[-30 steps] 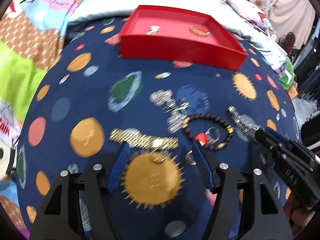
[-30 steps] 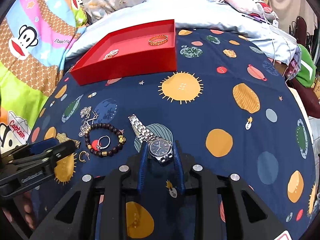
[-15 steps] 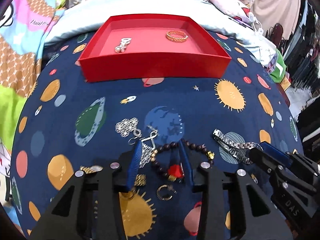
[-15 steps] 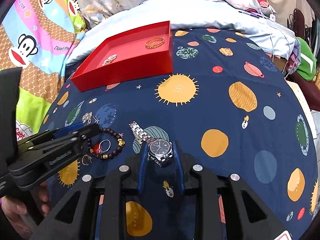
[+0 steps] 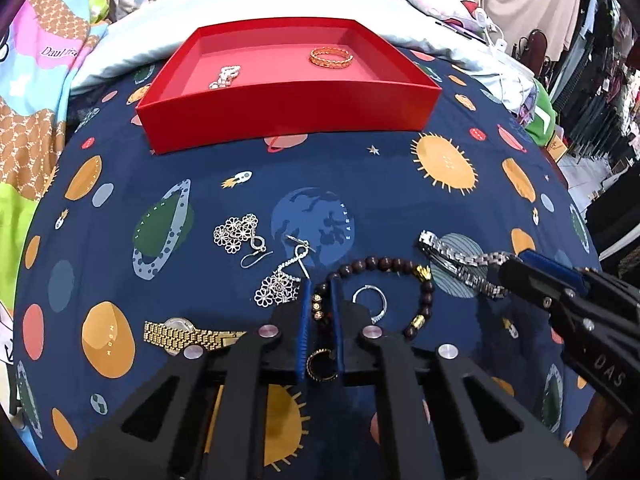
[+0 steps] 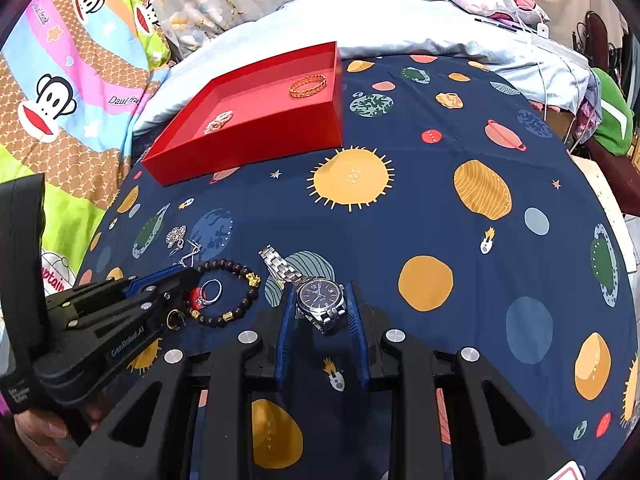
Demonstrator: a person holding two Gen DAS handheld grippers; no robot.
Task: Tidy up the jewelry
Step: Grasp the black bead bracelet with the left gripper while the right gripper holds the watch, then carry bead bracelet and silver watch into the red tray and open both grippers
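My left gripper point(image 5: 320, 286) is down on the planet-print cloth. Its jaws are closing on the left side of the dark bead bracelet point(image 5: 384, 262), and beads sit pinched between the blue pads. A silver ring point(image 5: 370, 300) lies inside the bracelet loop. My right gripper point(image 6: 320, 285) is shut on the case of the silver watch point(image 6: 320, 298), which rests on the cloth. Further back, the red tray point(image 5: 288, 116) holds a gold bangle point(image 5: 331, 57) and a small silver piece point(image 5: 225, 77).
A gold watch point(image 5: 180, 334) lies left of the left gripper. Two silver flower earrings point(image 5: 236, 232) lie just beyond it, and a small gold hoop point(image 5: 320, 364) under it. A pale blue pillow point(image 6: 360, 28) and cartoon blankets point(image 6: 60, 92) border the cloth.
The left gripper moved right, from over the gold watch to the bead bracelet, and its jaws narrowed from wide apart to nearly together. The right gripper stayed on the silver watch.
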